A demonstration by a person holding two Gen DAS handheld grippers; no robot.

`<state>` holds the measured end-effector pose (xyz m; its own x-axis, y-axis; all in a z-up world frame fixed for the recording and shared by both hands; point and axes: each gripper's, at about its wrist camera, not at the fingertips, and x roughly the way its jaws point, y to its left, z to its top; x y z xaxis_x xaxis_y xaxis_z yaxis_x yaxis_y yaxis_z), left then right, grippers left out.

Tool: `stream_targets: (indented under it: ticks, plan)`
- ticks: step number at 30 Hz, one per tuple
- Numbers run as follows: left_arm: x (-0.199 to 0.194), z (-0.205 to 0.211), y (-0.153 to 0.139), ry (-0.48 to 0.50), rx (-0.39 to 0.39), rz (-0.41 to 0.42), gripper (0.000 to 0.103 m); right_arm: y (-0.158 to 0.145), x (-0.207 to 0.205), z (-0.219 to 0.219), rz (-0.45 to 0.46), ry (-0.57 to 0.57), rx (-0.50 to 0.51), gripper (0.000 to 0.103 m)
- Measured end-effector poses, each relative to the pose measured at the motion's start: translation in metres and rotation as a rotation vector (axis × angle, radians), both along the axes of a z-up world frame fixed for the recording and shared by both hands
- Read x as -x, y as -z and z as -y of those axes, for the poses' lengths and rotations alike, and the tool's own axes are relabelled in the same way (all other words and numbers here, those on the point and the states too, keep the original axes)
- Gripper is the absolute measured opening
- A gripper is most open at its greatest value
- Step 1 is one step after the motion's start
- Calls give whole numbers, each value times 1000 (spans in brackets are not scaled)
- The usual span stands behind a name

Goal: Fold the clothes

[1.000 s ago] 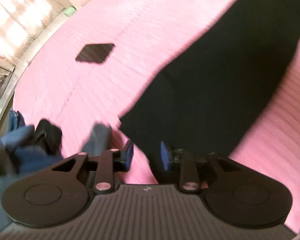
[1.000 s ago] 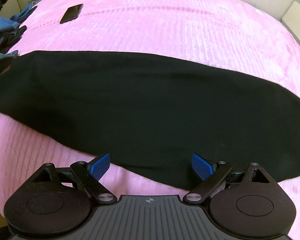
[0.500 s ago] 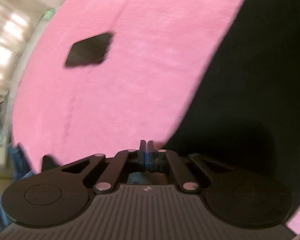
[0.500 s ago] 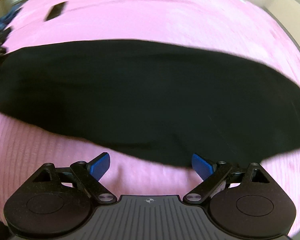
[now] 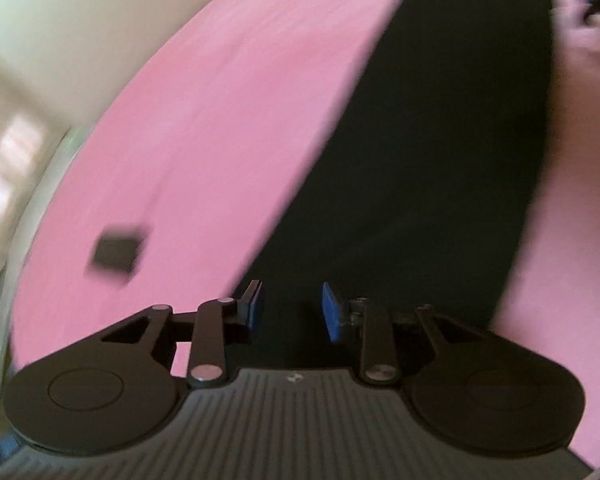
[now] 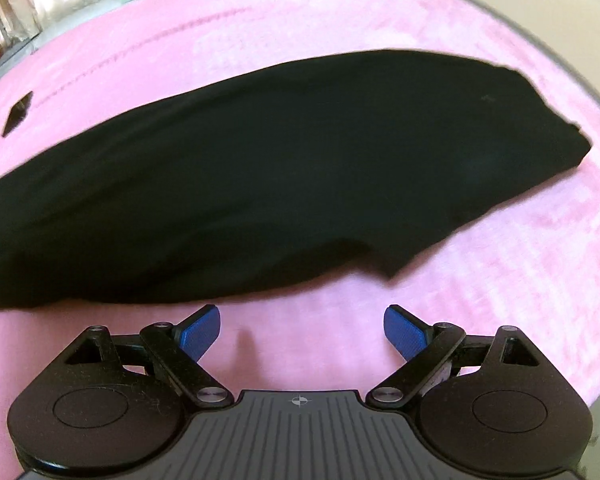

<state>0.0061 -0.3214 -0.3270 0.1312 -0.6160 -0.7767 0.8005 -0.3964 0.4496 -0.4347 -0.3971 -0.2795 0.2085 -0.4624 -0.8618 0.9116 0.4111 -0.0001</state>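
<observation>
A long black garment (image 6: 260,168) lies folded into a narrow band across the pink bedspread (image 6: 340,12). In the left wrist view the same black garment (image 5: 420,184) runs away from me, and my left gripper (image 5: 292,312) hovers over its near end, open, with nothing between the blue pads. My right gripper (image 6: 302,330) is wide open over bare pink fabric just short of the garment's near edge. A corner of the cloth (image 6: 392,272) juts toward it.
A small dark flat object (image 5: 116,254) lies on the bedspread left of the garment, also seen as a dark flat object (image 6: 18,114) at the far left. A window and clutter (image 6: 4,20) sit beyond the bed's far left edge. A pale wall (image 5: 60,32) borders the bed.
My left gripper shut half a second ago and now stands open again over the garment's end. The left end of the cloth has shifted. My right gripper drew back off the cloth, still open.
</observation>
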Motion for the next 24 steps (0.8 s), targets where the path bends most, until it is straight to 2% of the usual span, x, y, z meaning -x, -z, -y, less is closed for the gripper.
stream_targets:
  ticks: [3, 5, 8, 12, 16, 17, 21, 23, 24]
  plan:
    - [84, -2, 9, 159, 48, -35, 33, 12, 27, 9, -19, -49, 69, 91]
    - [135, 3, 17, 229, 90, -67, 41, 20, 42, 14, 4, -83, 103, 91]
    - [204, 15, 32, 320, 152, -108, 42, 28, 54, 19, 23, -171, 173, 91]
    - [261, 32, 57, 382, 205, -89, 42, 33, 65, 27, 43, -260, 284, 91]
    - [295, 44, 77, 409, 252, -3, 37, 36, 78, 30, -16, -300, 395, 91]
    - [297, 45, 77, 403, 267, 11, 27, 36, 82, 29, -35, -306, 419, 91]
    - [303, 49, 76, 378, 329, 66, 8, 38, 107, 21, -62, -292, 512, 91]
    - [306, 51, 75, 365, 359, 92, 5, 42, 120, 16, -24, -267, 517, 91]
    - [306, 54, 71, 344, 358, 74, 4, 42, 123, 12, 2, -266, 507, 91]
